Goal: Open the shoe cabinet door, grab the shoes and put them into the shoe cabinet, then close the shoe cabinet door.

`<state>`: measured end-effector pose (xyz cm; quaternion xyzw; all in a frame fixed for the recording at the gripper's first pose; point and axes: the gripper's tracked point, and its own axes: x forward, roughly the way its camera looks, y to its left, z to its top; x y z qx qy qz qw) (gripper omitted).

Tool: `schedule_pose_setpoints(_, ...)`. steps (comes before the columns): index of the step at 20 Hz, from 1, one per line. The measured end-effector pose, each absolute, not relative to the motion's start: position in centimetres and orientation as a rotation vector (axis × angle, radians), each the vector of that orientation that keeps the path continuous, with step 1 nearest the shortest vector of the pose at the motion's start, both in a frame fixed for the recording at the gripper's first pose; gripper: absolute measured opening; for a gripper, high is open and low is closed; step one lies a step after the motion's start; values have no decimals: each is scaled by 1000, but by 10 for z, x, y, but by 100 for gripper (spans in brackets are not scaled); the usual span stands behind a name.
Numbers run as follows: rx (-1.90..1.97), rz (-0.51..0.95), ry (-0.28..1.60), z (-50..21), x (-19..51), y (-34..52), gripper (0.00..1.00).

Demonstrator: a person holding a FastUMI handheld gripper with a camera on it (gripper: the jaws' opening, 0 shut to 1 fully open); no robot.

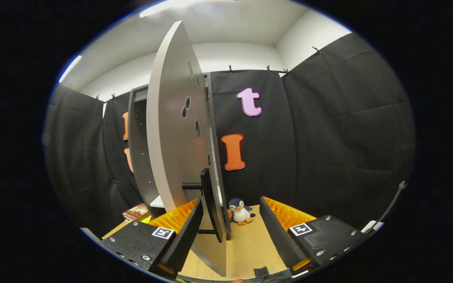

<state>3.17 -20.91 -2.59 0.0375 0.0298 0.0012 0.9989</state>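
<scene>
Between spread jaws, door handle (207,202), cabinet (140,149) interior hidden.

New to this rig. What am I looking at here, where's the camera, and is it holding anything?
There is no robot arm here. A person carries a hand-held two-finger gripper, and the fisheye camera rides on it, looking forward along the two fingers that show at the bottom of the picture.

Ahead stands a tall shoe cabinet with its door swung open, edge toward the camera. The dark handle sits low on the door, just ahead of the fingers and near the left one.

The fingers are spread apart and press on nothing, so nothing is held.

On the wooden floor beyond the fingers sits a small penguin toy against the black cloth wall. To the left of the cabinet's foot lies something book-like.
</scene>
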Motion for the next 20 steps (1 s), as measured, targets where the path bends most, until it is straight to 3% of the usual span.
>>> schedule_pose_setpoints(20,62,283,92,-40,90,-22,93)
